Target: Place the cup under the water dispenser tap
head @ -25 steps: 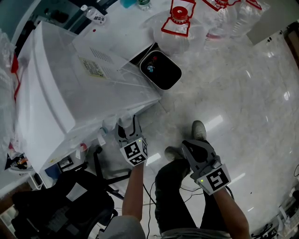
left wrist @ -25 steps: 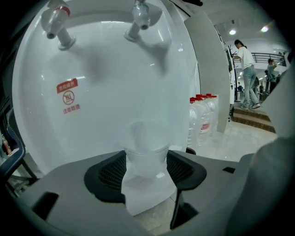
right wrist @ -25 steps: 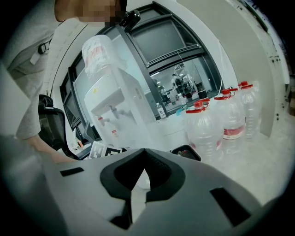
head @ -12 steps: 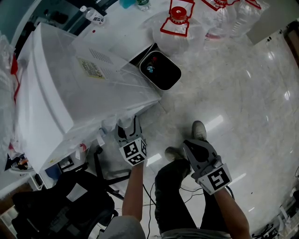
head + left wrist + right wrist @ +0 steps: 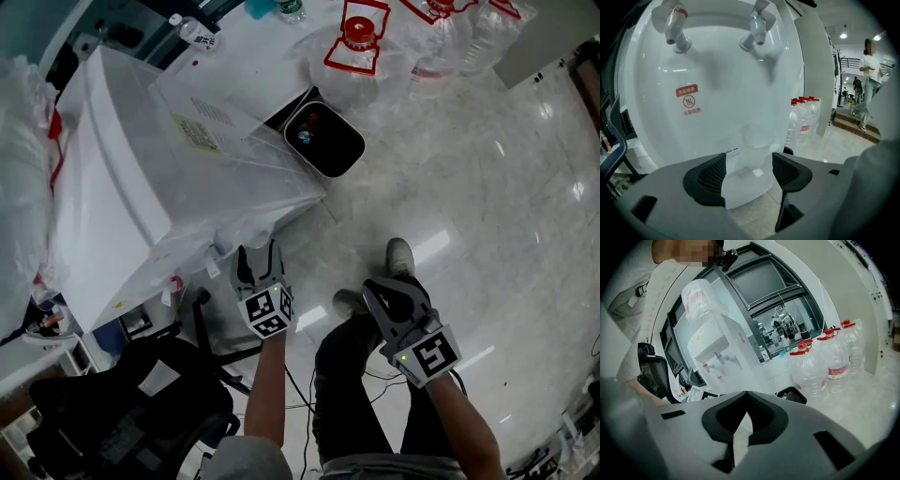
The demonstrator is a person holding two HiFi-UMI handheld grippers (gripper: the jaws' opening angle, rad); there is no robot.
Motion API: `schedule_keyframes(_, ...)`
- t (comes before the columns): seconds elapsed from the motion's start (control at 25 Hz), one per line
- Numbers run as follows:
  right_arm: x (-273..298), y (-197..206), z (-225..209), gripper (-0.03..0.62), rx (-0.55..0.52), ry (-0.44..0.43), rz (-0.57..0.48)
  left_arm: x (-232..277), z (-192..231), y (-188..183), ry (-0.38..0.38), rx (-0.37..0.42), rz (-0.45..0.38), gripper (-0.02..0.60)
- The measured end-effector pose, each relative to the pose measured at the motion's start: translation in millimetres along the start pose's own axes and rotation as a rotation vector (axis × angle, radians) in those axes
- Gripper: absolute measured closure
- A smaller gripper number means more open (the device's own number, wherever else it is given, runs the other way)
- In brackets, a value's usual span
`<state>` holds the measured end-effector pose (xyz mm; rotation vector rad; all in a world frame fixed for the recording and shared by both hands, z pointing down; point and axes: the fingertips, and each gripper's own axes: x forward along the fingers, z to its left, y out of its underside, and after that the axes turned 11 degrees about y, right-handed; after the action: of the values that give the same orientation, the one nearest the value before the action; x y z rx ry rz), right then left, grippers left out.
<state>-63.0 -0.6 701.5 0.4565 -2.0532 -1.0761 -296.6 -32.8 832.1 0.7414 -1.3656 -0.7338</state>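
Note:
In the left gripper view a clear plastic cup (image 5: 754,139) stands upright against the white water dispenser (image 5: 717,84), below its right-hand tap (image 5: 757,27). A red-marked tap (image 5: 675,28) is to the left. My left gripper (image 5: 749,158) has its jaws opening, one on each side of the cup, and the pads are off its walls. In the head view the left gripper (image 5: 260,262) points at the dispenser (image 5: 141,187) front, and the cup is hidden there. My right gripper (image 5: 386,292) hangs shut and empty over my leg; its tips (image 5: 747,394) meet.
A black bin (image 5: 323,141) stands beside the dispenser, with large red-capped water bottles (image 5: 354,47) beyond it. A black office chair (image 5: 131,403) is at my lower left. My shoes (image 5: 398,258) rest on the shiny stone floor. A person (image 5: 867,70) walks far off to the right.
The left gripper has drawn slightly back and down from the dispenser front. The head view has shifted a little. The right gripper has stayed put.

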Motion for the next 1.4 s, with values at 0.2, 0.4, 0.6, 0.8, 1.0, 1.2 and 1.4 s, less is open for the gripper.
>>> schedule_keyframes(0.2,0.3,-5.5,6.0,0.583,-0.010,-0.010,-0.004,-9.0,-7.3,-0.5,0.039,-0.008,0.005,0.281)
schedule_keyframes(0.4,-15.8,-29.9,14.2,0.583,0.008,-0.011,-0.027,-40.8,-25.1,-27.4,0.072,-0.003,0.000,0.325)
schedule_keyframes(0.6,-55.7,-71.1,33.9,0.583,0.012,-0.025,-0.062,-99.9,-57.6,-84.4,0.105,0.034,-0.005,0.396)
schedule_keyframes(0.8,-80.1,-95.3,51.4,0.583,0.019,-0.027,-0.068,-149.2,-86.6,-130.2,0.151,-0.009,-0.036,0.434)
schedule_keyframes(1.0,-100.0,-126.6,69.9,0.583,0.017,-0.041,-0.092,-198.0,-108.9,-176.2,0.165,-0.041,-0.087,0.468)
schedule_keyframes(1.2,-116.8,-161.4,94.2,0.583,0.029,-0.052,-0.111,-244.0,-123.8,-224.1,0.179,-0.047,-0.140,0.515)
schedule_keyframes(1.4,-135.3,-192.6,116.3,0.583,0.033,-0.070,-0.127,-290.3,-142.7,-274.1,0.209,-0.040,-0.208,0.551)
